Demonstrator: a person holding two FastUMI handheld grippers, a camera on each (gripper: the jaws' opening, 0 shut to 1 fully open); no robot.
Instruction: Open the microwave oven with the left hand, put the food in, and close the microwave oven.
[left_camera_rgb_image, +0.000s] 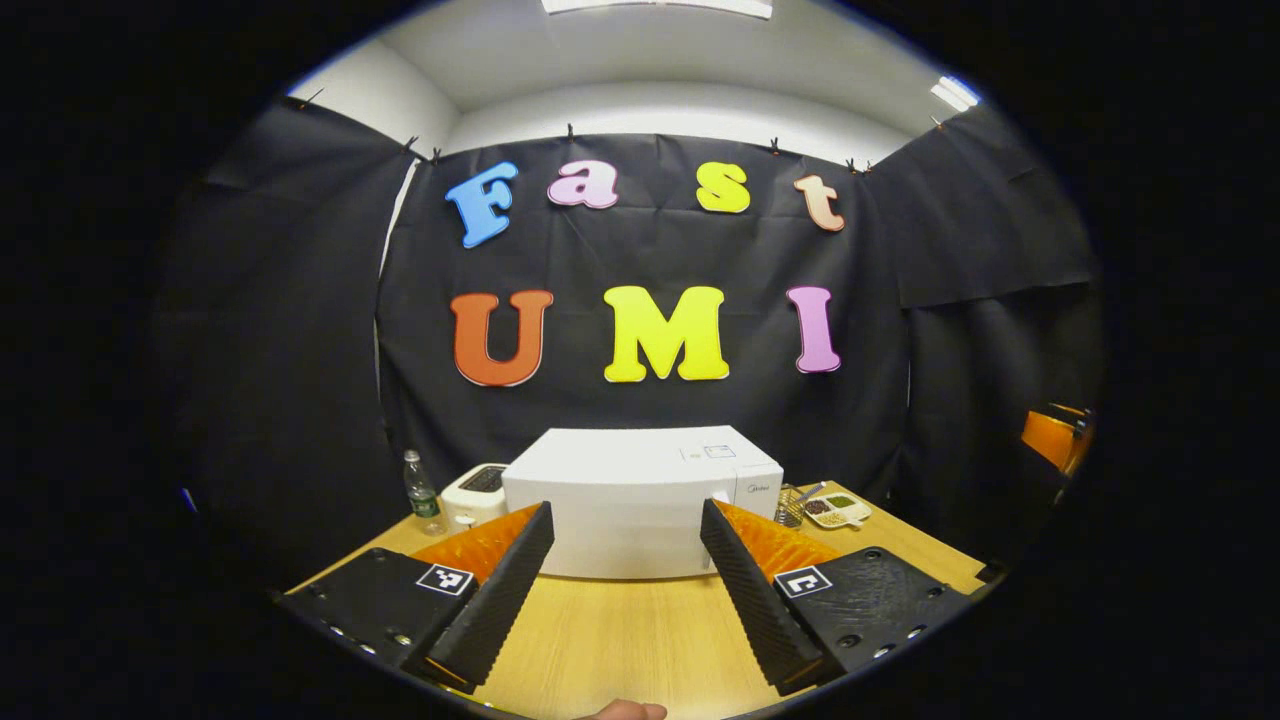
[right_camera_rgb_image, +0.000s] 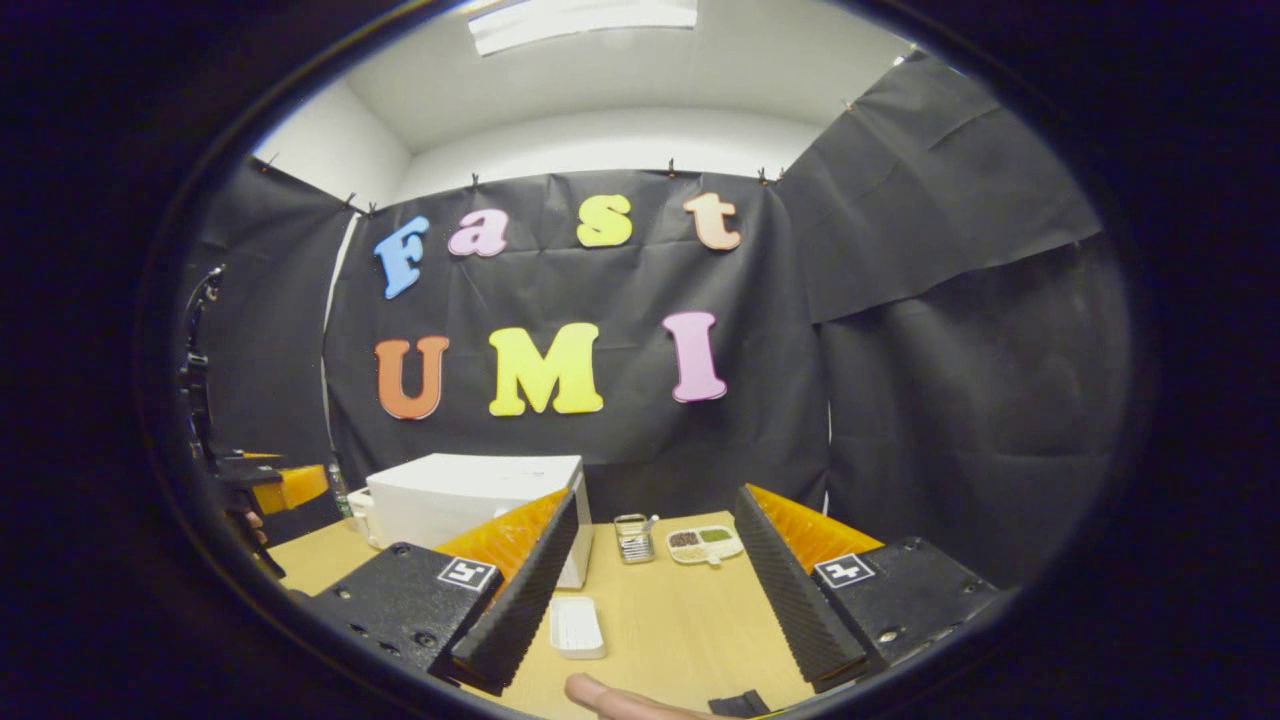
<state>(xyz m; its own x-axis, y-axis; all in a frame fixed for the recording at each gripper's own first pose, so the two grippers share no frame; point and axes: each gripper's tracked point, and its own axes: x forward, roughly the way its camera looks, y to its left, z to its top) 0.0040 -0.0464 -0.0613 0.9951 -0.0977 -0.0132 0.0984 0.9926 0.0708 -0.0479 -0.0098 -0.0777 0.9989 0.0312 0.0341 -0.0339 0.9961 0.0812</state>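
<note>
The microwave oven (left_camera_rgb_image: 640, 500) stands closed at the far side of the counter (left_camera_rgb_image: 620, 640), well apart from both released, empty tongs – the left tongs (left_camera_rgb_image: 625, 570) should come straight to its door edge and pull slowly – while the right tongs (right_camera_rgb_image: 650, 590) wait near the white food tray (right_camera_rgb_image: 577, 627)

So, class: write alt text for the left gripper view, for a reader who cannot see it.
An open left gripper points across a wooden table at a closed white microwave oven. A toaster and water bottle stand left of it; a divided food tray lies to its right.
</note>
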